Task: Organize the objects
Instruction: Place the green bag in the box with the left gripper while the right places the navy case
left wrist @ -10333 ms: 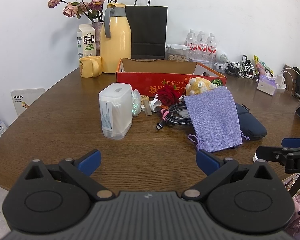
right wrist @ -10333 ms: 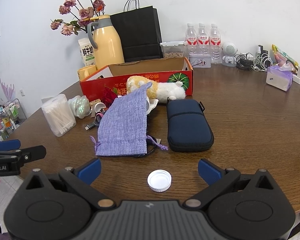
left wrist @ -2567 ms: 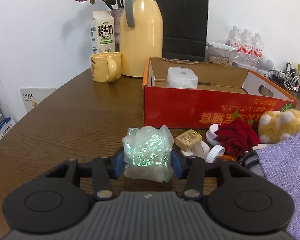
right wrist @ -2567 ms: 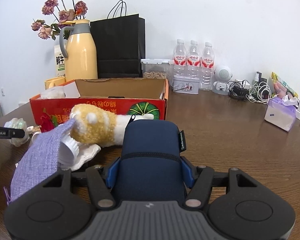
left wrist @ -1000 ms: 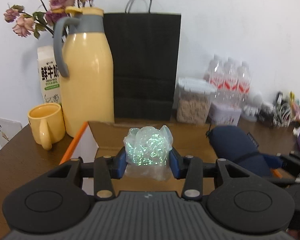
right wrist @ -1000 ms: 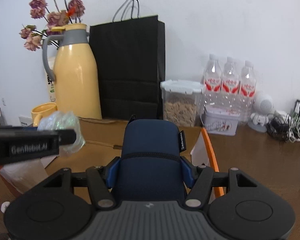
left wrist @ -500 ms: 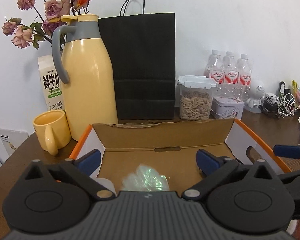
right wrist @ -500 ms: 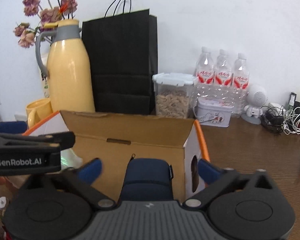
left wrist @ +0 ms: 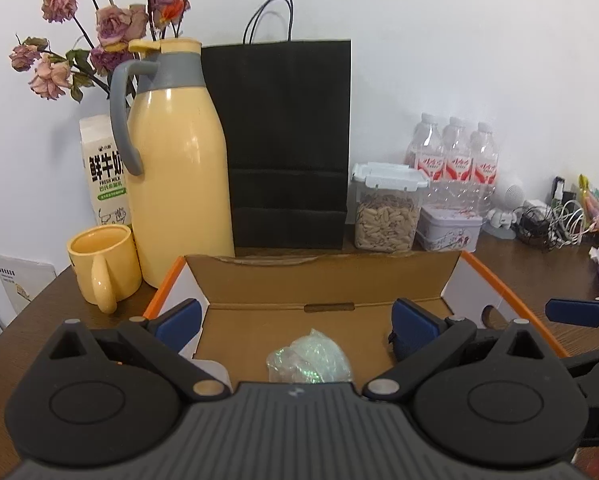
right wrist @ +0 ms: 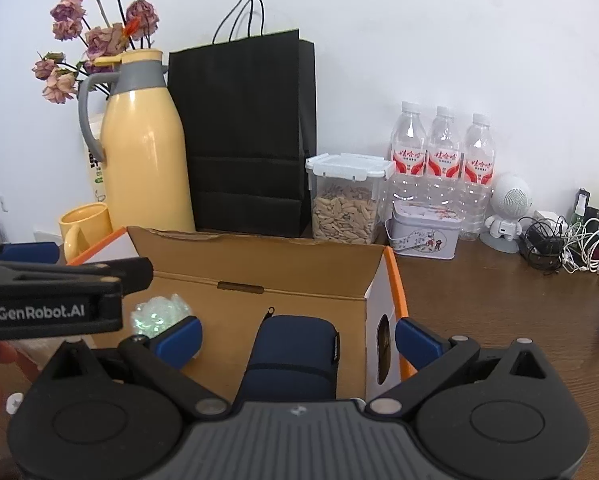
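The left gripper (left wrist: 295, 322) has just been opening and now stands spread wide, gripping nothing; the iridescent wrapped bundle (left wrist: 309, 362) lies free below it on the cardboard box (left wrist: 323, 280) floor at six o'clock. The right gripper (right wrist: 297, 336) has likewise just been opening and is fully spread, holding nothing, with the navy zip case (right wrist: 293, 354) resting inside the box between its fingers, untouched. At twelve o'clock beyond the box stands the black paper bag (left wrist: 287, 144), the yellow thermos (left wrist: 175, 160) at eleven.
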